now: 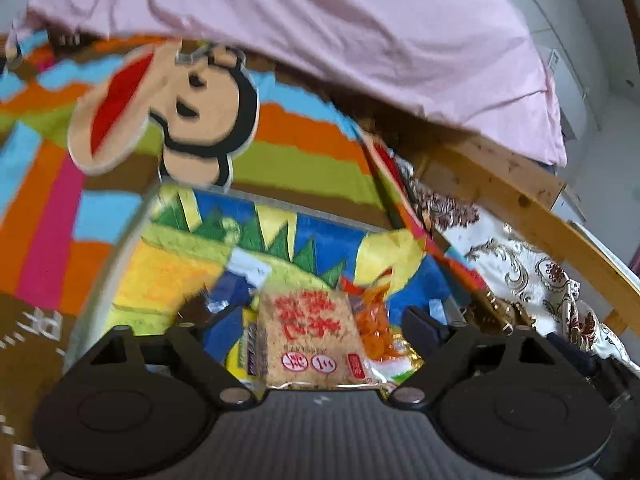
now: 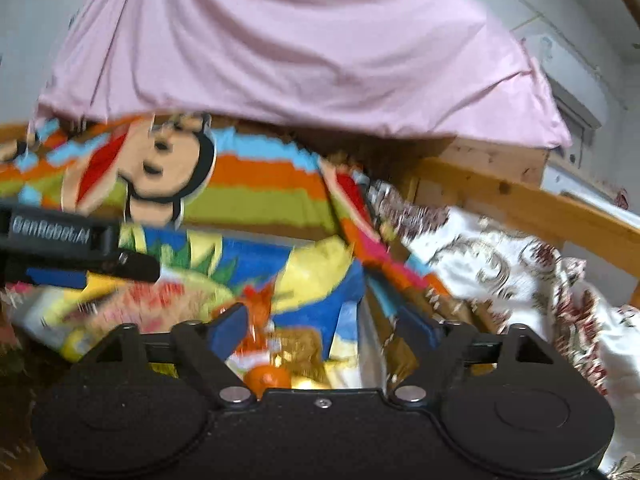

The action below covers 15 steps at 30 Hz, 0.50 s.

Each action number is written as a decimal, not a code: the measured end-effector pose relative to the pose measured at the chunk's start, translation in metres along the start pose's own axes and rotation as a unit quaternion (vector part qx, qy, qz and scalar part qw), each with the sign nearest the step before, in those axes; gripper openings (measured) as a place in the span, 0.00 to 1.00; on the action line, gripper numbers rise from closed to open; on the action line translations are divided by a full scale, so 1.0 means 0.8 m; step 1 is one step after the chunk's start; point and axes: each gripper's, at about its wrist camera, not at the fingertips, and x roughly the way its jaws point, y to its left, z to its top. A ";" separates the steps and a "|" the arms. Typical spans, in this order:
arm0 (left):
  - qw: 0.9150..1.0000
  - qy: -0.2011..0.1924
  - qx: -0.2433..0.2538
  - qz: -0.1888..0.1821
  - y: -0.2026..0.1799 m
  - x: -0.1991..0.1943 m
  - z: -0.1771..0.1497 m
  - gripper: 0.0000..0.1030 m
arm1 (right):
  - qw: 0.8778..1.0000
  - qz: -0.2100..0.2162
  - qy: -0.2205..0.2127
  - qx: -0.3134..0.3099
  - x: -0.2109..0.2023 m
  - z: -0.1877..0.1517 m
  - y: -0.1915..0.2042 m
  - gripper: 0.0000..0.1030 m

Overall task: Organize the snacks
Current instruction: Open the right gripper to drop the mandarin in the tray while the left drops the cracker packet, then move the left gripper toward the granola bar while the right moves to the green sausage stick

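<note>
In the left wrist view my left gripper (image 1: 320, 318) stands open. A tan snack packet with red writing (image 1: 308, 340) lies between its fingers and touches neither. An orange snack packet (image 1: 372, 328) sits right beside it, and a yellow and blue wrapper (image 1: 250, 350) shows at its left edge. In the right wrist view my right gripper (image 2: 324, 328) is open too. Blurred orange and gold snack packets (image 2: 296, 344) and a round orange piece (image 2: 268, 378) lie between and below its blue fingers (image 2: 230, 326). The left tool's black body (image 2: 60, 240) reaches in from the left.
The snacks rest on a blue, yellow and green printed cloth (image 1: 320, 236) with a pale curved rim (image 1: 116, 248) on its left. Behind lies a striped monkey blanket (image 1: 192, 108). A pink sheet (image 1: 360, 20) hangs above. A wooden bed rail (image 1: 520, 196) and white floral cloth (image 1: 520, 264) stand right.
</note>
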 end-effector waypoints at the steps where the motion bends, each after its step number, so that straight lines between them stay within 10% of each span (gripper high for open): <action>1: 1.000 -0.012 0.006 0.006 -0.003 -0.011 0.001 0.96 | 1.000 0.002 -0.011 0.007 -0.008 0.005 -0.004 0.93; 15: 0.989 -0.098 0.063 0.092 -0.036 -0.162 -0.016 0.99 | 0.994 0.026 -0.088 0.056 -0.128 0.027 -0.040 0.99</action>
